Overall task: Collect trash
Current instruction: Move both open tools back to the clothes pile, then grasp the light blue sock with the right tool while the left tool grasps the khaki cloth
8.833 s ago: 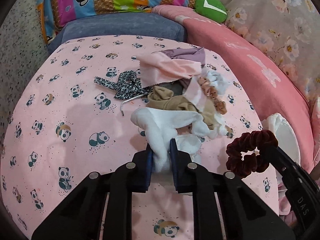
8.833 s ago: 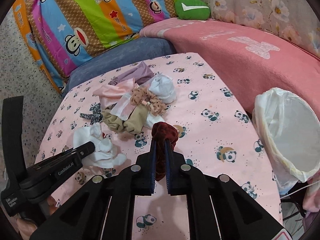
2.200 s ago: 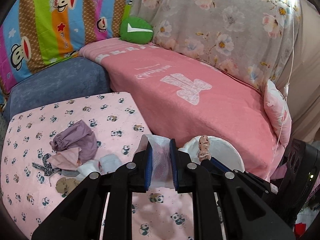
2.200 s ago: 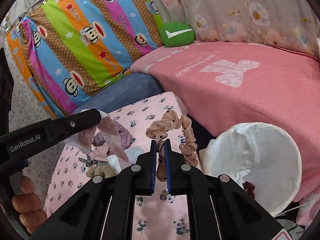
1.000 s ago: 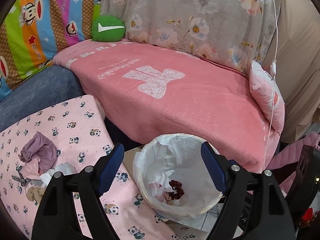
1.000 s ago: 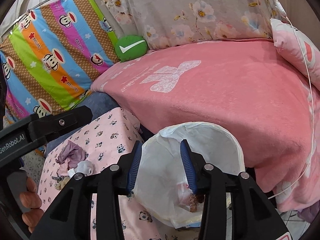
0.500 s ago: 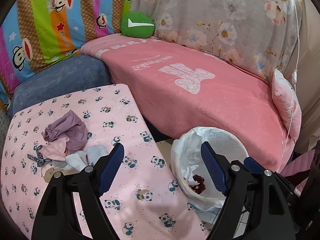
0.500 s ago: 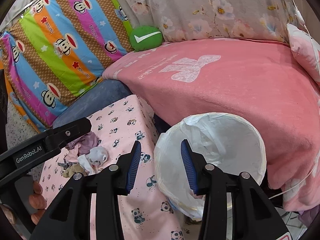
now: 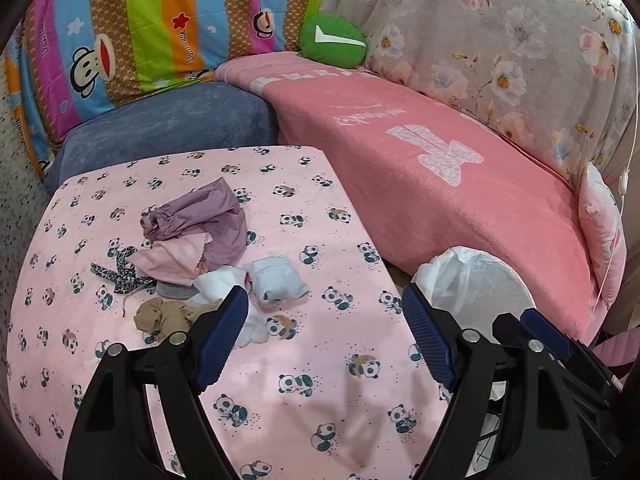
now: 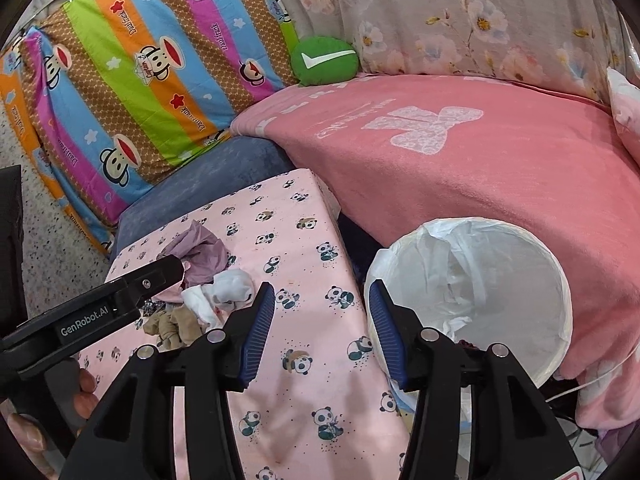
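Currently both grippers spread wide, holding nothing.
Left gripper [image 9: 324, 336] above cloth scrap pile [image 9: 208, 268] on panda-print bench [image 9: 304, 412]; right gripper [image 10: 320, 332] beside white-lined bin [image 10: 516, 280].

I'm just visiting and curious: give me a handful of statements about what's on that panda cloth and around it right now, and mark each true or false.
1. Both grippers are open and hold nothing. True: the left gripper and the right gripper show bare pads.
2. The purple cloth lies in the pile on the panda table. True.
3. The white-lined bin stands on the table. False: it sits beside the table, by the pink sofa cover.
4. The table is cleared. False: the beige item and light blue bundle remain.
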`<state>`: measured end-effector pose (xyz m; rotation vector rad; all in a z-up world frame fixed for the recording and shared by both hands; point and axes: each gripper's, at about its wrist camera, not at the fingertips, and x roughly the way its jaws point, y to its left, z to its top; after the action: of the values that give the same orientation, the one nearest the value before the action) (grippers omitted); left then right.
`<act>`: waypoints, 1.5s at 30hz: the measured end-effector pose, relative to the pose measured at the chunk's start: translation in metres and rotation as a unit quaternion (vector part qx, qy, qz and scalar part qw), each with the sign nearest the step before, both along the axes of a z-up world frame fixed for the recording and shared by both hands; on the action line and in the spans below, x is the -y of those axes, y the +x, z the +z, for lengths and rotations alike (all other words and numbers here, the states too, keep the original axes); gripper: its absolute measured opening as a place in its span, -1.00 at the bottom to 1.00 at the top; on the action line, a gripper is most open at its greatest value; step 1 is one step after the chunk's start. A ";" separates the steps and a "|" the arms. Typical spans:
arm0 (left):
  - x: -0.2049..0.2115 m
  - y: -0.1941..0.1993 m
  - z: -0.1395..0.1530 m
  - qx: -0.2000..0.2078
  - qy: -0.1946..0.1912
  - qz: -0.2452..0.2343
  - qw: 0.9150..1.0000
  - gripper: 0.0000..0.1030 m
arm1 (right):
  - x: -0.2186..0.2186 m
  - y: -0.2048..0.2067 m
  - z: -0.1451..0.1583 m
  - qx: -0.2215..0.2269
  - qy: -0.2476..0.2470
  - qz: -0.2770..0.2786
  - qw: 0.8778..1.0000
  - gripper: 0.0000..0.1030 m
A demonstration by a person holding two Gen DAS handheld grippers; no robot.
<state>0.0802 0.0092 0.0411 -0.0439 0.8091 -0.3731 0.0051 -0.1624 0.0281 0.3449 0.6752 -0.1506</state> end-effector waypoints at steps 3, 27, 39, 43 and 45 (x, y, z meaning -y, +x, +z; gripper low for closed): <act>-0.014 0.003 -0.007 -0.008 -0.001 0.013 1.000 0.48 | -0.010 0.005 0.000 -0.003 -0.003 0.006 1.000 0.03; -0.132 0.054 -0.096 -0.119 -0.033 0.119 0.985 0.73 | -0.096 0.122 -0.060 -0.063 -0.001 0.074 0.995 0.27; -0.128 0.071 -0.118 -0.156 -0.086 0.078 0.981 0.14 | -0.108 0.177 -0.103 -0.105 -0.003 0.074 0.992 0.27; -0.126 0.069 -0.119 -0.155 -0.091 0.069 0.981 -0.09 | -0.108 0.176 -0.118 -0.122 0.011 0.090 0.988 -0.06; -0.126 0.069 -0.116 -0.152 -0.090 0.069 0.982 -0.13 | -0.111 0.172 -0.119 -0.118 0.003 0.096 0.988 -0.28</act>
<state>0.1491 0.1355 -0.0750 -0.3315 1.0649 -0.3113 0.1770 -0.0512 -0.0912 0.2687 0.9393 -0.0058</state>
